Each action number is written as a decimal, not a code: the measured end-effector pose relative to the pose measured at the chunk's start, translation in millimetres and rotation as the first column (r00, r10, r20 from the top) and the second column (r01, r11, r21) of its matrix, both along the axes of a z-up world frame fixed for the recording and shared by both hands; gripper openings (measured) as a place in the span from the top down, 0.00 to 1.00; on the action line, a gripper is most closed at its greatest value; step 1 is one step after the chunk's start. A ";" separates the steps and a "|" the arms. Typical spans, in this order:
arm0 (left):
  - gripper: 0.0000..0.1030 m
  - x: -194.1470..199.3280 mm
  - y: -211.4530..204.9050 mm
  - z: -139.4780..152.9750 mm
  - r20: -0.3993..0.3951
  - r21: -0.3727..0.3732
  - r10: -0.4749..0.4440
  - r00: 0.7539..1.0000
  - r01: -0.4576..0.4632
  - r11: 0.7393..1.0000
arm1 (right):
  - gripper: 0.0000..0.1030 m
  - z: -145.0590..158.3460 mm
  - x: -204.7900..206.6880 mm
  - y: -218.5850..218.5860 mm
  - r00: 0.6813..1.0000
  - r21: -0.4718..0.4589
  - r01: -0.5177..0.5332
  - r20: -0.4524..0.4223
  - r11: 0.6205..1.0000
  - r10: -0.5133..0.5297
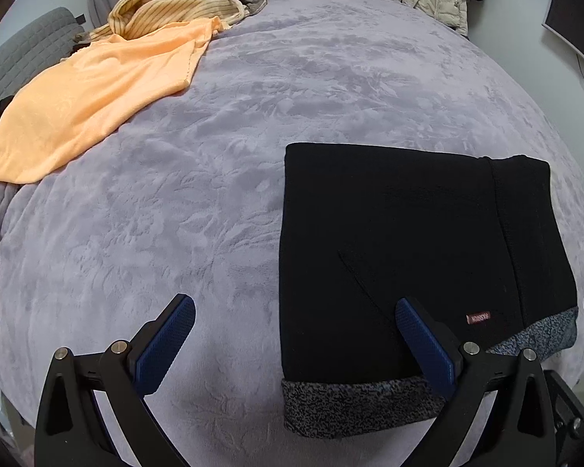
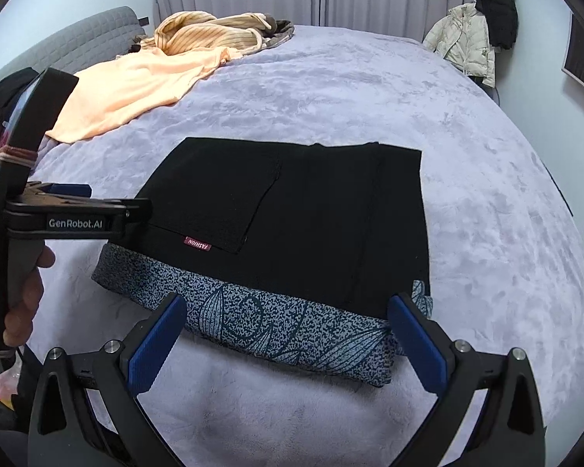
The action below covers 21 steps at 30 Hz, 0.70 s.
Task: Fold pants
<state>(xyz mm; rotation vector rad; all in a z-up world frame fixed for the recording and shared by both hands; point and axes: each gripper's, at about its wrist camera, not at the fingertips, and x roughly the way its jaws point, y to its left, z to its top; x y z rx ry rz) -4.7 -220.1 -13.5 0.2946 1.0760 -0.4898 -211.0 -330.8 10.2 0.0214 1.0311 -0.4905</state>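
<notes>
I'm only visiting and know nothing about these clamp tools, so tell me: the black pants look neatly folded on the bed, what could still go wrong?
Probably little, but two things stand out. The left gripper is open with one finger over the black pants; pulling back carelessly could drag the top layer. The right gripper, also open, sits near the patterned lining edge, which could snag. The soft purple blanket may also shift and loosen the fold.

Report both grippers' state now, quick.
Left gripper: open, holding nothing, at the folded black pants' near left corner.
Right gripper: open, empty, at the pants' speckled waistband.
</notes>
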 end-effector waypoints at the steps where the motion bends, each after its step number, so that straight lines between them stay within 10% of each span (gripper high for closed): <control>1: 0.00 -3.5 -0.1 1.8 -0.007 -0.006 -0.004 1.000 0.004 1.000 | 0.00 3.5 0.2 1.4 1.000 -0.023 0.011 -0.003 1.000 -0.012; 21: 0.00 -41.3 -8.6 6.8 -0.016 0.009 -0.001 1.000 0.001 1.000 | 0.00 5.2 13.3 -10.1 0.991 -0.051 0.107 -0.080 0.993 -0.111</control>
